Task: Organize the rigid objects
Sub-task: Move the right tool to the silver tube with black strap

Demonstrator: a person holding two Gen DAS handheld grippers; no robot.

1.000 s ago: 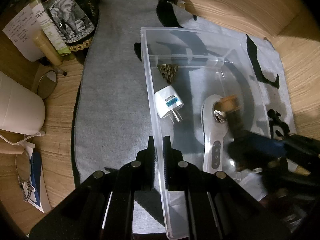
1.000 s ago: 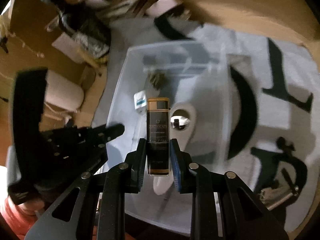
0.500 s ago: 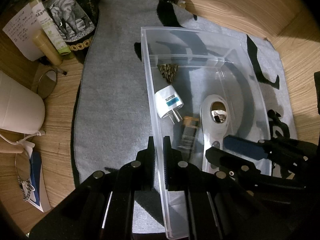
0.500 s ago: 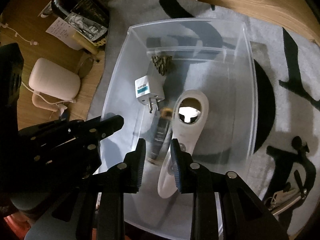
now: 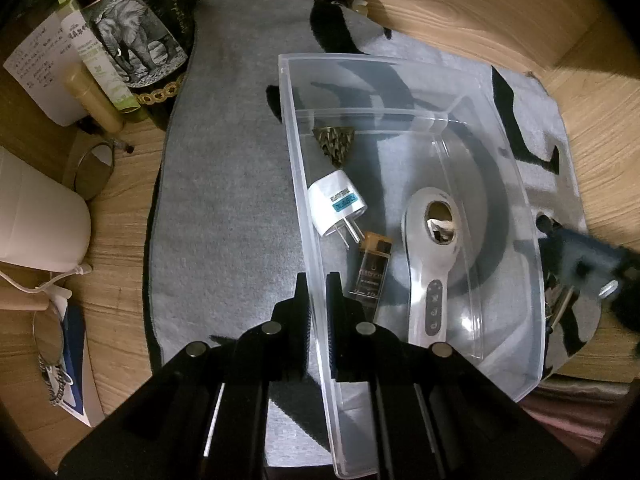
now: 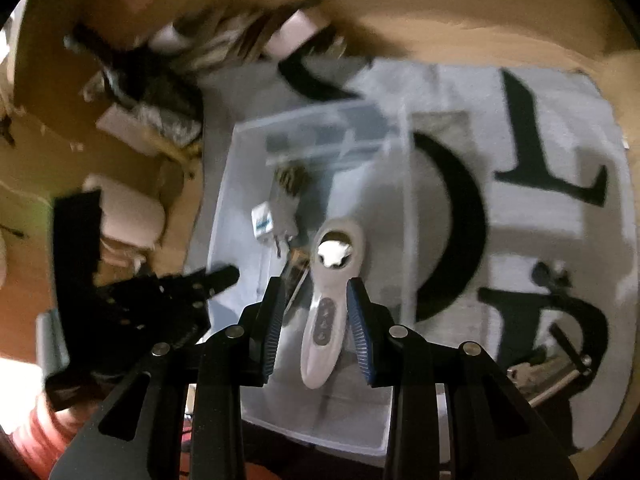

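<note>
Clear plastic forms the bin point(image 5: 516, 184) that sits on the grey mat point(image 5: 232, 200) covering the middle of the desk point(image 5: 460, 4). Your left gripper point(image 5: 316, 292) is clamped on the bin's left wall near its near corner, one finger outside the wall and one inside. Your right gripper point(image 6: 316, 320) is released, with the jaws spread wide above the near part of the bin and nothing between them touching the pads; that view is blurred.

Inside the bin, four items lie on the floor:
- The small dark box with gold ends point(image 5: 370, 276) lies flat near the left wall, just beside your left gripper's inner finger.
- The white plug adapter point(image 5: 336, 202) lies just beyond the box, its prongs pointing toward it.
- The bronze cone-shaped piece point(image 5: 333, 144) lies close to the far left corner.
- The white handheld device point(image 5: 434, 264) lies along the middle, its round head toward the far end.

At the left edge of the desk you can see a white cylinder point(image 5: 36, 224) and a bottle with an elephant label point(image 5: 132, 44).
</note>
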